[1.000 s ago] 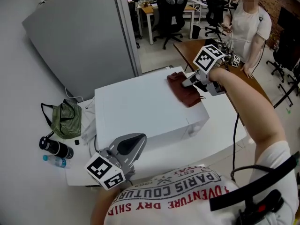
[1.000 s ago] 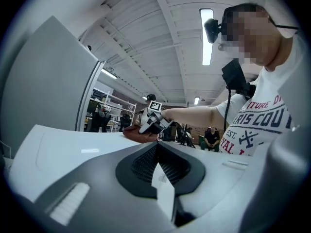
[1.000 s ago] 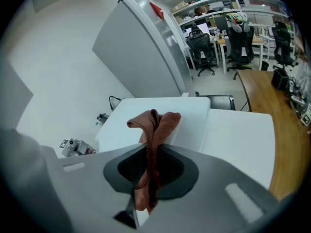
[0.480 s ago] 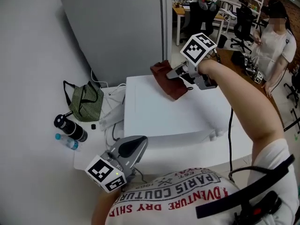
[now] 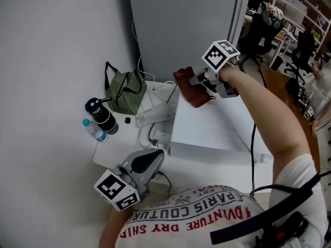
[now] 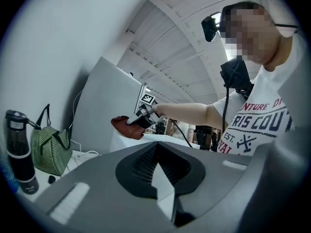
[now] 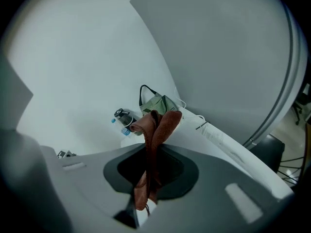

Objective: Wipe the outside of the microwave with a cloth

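Jaws of the right gripper (image 5: 197, 82) pinch the brown cloth (image 5: 187, 87), which sits at the far left corner of the microwave (image 5: 212, 128) top. Left gripper (image 5: 147, 161) jaws together, empty, idle at near side. Judged: top under way; front and sides likely remain.

1. Cloth (image 5: 190, 88): soft rust-brown fabric, crumpled, matt.
2. Microwave (image 5: 217, 130): white casing, smooth, no gloss visible.
3. Left gripper (image 6: 160, 176): matt grey plastic, smooth.
4. Striped bag (image 5: 124, 94): green woven fabric.
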Motion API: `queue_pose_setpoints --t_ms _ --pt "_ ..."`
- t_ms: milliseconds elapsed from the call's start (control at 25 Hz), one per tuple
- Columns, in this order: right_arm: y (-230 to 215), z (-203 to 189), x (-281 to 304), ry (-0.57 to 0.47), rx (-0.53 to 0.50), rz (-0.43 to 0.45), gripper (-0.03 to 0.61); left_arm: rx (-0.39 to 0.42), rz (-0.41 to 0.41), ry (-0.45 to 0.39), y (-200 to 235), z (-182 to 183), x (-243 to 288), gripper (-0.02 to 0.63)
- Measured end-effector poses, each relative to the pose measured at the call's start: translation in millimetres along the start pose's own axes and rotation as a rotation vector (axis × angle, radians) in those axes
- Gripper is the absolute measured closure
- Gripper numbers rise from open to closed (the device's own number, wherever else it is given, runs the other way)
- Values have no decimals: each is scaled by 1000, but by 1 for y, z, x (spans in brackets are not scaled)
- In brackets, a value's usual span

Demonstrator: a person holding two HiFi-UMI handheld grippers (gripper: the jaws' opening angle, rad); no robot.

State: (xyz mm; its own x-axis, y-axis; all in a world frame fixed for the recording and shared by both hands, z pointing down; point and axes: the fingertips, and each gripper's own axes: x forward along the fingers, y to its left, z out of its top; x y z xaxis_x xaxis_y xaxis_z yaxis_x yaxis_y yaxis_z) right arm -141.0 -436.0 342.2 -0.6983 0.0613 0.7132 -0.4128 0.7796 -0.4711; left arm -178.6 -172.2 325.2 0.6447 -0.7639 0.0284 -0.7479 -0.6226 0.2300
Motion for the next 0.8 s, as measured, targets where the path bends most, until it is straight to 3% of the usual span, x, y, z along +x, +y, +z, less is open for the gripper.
queue_pose_setpoints --t_ms 160,400,800 --pt "-17 -2 8 56 16 -46 538 -11 25 0 5 4 -7 608" --pt "-50 -30 -14 92 37 -87 538 -1 -6 19 -5 1 13 607" --pt "-130 -118 -129 -3 195 -187 538 0 -201 66 -38 -3 83 609"
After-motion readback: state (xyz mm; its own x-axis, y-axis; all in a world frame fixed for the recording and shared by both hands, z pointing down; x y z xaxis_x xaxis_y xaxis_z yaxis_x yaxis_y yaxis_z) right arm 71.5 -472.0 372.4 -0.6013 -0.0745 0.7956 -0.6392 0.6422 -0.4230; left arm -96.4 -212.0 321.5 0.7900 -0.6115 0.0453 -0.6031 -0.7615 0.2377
